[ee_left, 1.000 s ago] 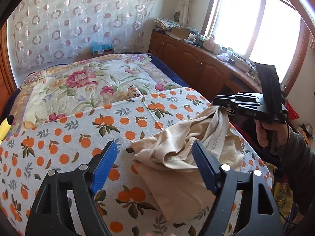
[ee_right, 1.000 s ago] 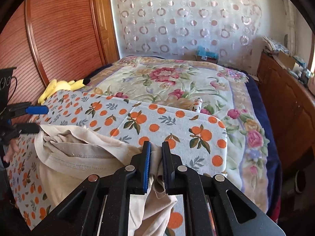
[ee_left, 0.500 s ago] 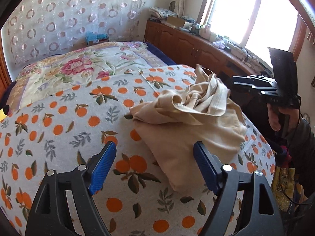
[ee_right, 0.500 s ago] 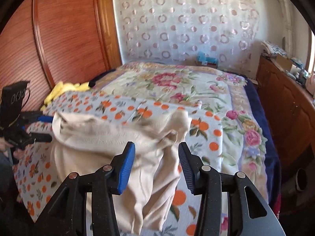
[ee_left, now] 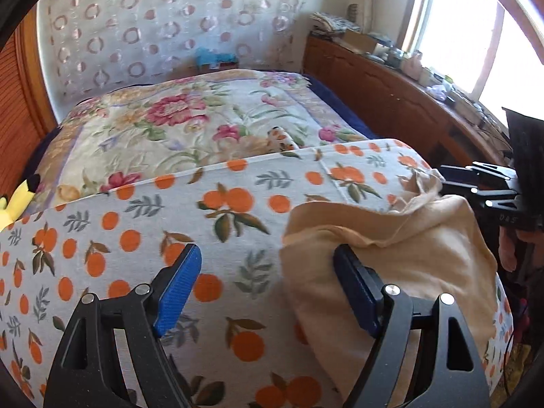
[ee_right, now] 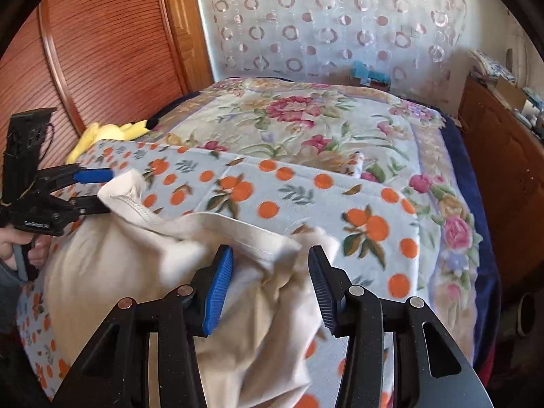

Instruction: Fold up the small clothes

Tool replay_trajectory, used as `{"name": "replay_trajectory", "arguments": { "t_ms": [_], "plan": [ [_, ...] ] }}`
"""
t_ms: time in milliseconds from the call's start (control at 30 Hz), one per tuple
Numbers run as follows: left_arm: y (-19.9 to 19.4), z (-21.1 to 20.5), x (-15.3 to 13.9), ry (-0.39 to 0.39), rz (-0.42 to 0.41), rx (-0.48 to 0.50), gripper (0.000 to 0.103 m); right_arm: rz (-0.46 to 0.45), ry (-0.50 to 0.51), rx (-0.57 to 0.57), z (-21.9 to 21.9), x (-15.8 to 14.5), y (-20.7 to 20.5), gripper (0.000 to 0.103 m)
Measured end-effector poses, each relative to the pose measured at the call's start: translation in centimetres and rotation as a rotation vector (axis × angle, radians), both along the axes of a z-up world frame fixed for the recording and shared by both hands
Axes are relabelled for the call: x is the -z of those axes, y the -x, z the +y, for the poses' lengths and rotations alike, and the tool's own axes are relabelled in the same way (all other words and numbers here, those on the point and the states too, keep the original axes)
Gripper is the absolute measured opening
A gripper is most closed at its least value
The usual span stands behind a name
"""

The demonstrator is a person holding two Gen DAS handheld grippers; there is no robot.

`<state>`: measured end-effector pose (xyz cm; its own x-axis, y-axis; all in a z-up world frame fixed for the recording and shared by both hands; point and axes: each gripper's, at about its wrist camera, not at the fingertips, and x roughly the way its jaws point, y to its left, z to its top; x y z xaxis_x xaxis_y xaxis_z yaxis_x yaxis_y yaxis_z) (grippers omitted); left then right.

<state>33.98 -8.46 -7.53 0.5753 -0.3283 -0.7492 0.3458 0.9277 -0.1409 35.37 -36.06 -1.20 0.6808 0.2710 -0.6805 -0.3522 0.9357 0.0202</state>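
Left gripper (ee_left: 268, 284): jaws wide, gripping nothing, low over orange-print blanket (ee_left: 142, 238). Between the jaws, bare blanket only. Against the right jaw's blue pad, the near edge of beige garment (ee_left: 408, 258), spread rightward from there across the blanket to the bed edge. Well left of the left jaw, yellow plush (ee_left: 13, 204) at the frame edge. Beyond the jaws, floral quilt (ee_left: 190, 125), then patterned curtain (ee_left: 163, 30). Far right of the right jaw, wooden cabinet (ee_left: 384, 95) under window (ee_left: 476, 37), and the other gripper's black body with pale lettering, too blurred to read.

Right gripper (ee_right: 270, 289): jaws wide, gripping nothing. Between and under them, rumpled folds of the garment (ee_right: 112, 265), partly motion-blurred; the stitched hem runs from just past the left jaw away to the left, up to the left gripper (ee_right: 98, 190). That gripper's jaws apart, one blue pad above the hem corner, the lower jaw beside the cloth; whether touching, cannot tell. Small label on its body, unreadable. Left of the left jaw, wooden wardrobe door (ee_right: 112, 40) and the plush (ee_right: 105, 134). Right of the right jaw, blanket (ee_right: 340, 204), then quilt (ee_right: 340, 122), then cabinet (ee_right: 503, 156).
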Motion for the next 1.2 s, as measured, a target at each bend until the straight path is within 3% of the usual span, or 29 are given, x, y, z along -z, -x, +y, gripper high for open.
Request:
{"name": "replay_trajectory", "arguments": {
  "t_ms": [167,467,700,800,867,900,1000,1200],
  "plan": [
    [0.9,1.0,-0.5,0.02,-0.013,-0.013,0.081,-0.016,-0.03,0.119,-1.5,-0.6,0.6,0.048],
    [4.7,0.0,-1.5,0.071,-0.012,0.072,0.081,-0.012,-0.109,0.004,-1.3,-1.5,9.1,0.048],
    [7.5,-0.9,-1.3,0.076,-0.01,0.119,0.081,0.092,-0.109,-0.03,-2.0,1.1,13.9,0.048],
    [7.6,-0.9,-1.3,0.067,-0.014,0.111,0.081,0.122,-0.113,-0.03,-2.2,2.2,14.2,0.037],
    [7.4,-0.8,-1.0,0.065,-0.008,0.106,0.081,0.141,-0.123,-0.045,-2.3,2.5,13.9,0.019],
    [7.4,-0.9,-0.9,0.057,-0.009,0.106,0.081,0.149,-0.126,-0.059,-2.2,2.4,13.6,0.0],
    [7.2,-1.3,-0.3,0.016,-0.011,0.11,0.081,0.078,-0.025,0.043,-2.8,1.2,13.6,0.0],
    [7.2,-1.3,0.2,0.026,0.007,0.112,0.081,0.079,-0.083,0.064,-3.9,0.3,13.7,0.0]
  ]
}}
